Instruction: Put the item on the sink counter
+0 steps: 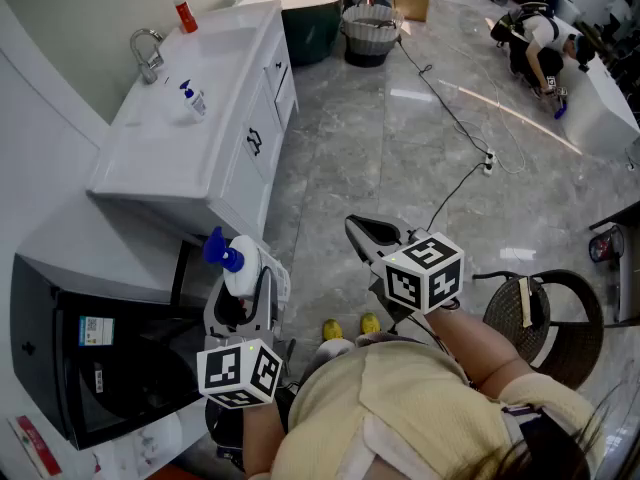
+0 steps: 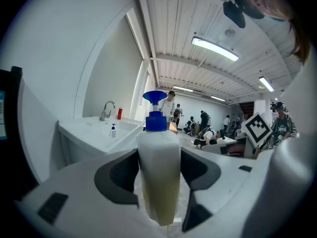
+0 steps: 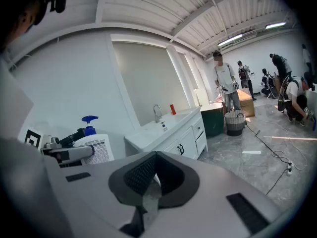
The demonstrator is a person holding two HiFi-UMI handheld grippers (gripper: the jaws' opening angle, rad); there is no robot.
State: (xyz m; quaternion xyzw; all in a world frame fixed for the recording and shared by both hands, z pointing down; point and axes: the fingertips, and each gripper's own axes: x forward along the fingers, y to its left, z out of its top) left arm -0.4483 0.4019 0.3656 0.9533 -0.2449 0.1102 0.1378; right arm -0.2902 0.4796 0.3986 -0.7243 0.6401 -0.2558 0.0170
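A white pump bottle (image 1: 243, 265) with a blue pump head stands upright between the jaws of my left gripper (image 1: 245, 293), which is shut on its body. In the left gripper view the bottle (image 2: 158, 172) fills the middle and both pads press its sides. The white sink counter (image 1: 150, 158) with its faucet (image 1: 148, 53) lies ahead and to the left, apart from the bottle. My right gripper (image 1: 368, 236) hovers over the floor to the right, shut with nothing in it. The right gripper view shows the bottle (image 3: 94, 150) at its left and the sink counter (image 3: 158, 133) beyond.
A small blue-topped dispenser (image 1: 193, 98) and a red container (image 1: 186, 16) stand on the counter. A dark appliance (image 1: 90, 338) sits at the near left. A round chair (image 1: 545, 318), a floor cable (image 1: 450, 118), a basket (image 1: 370, 30) and a crouching person (image 1: 540, 48) are to the right.
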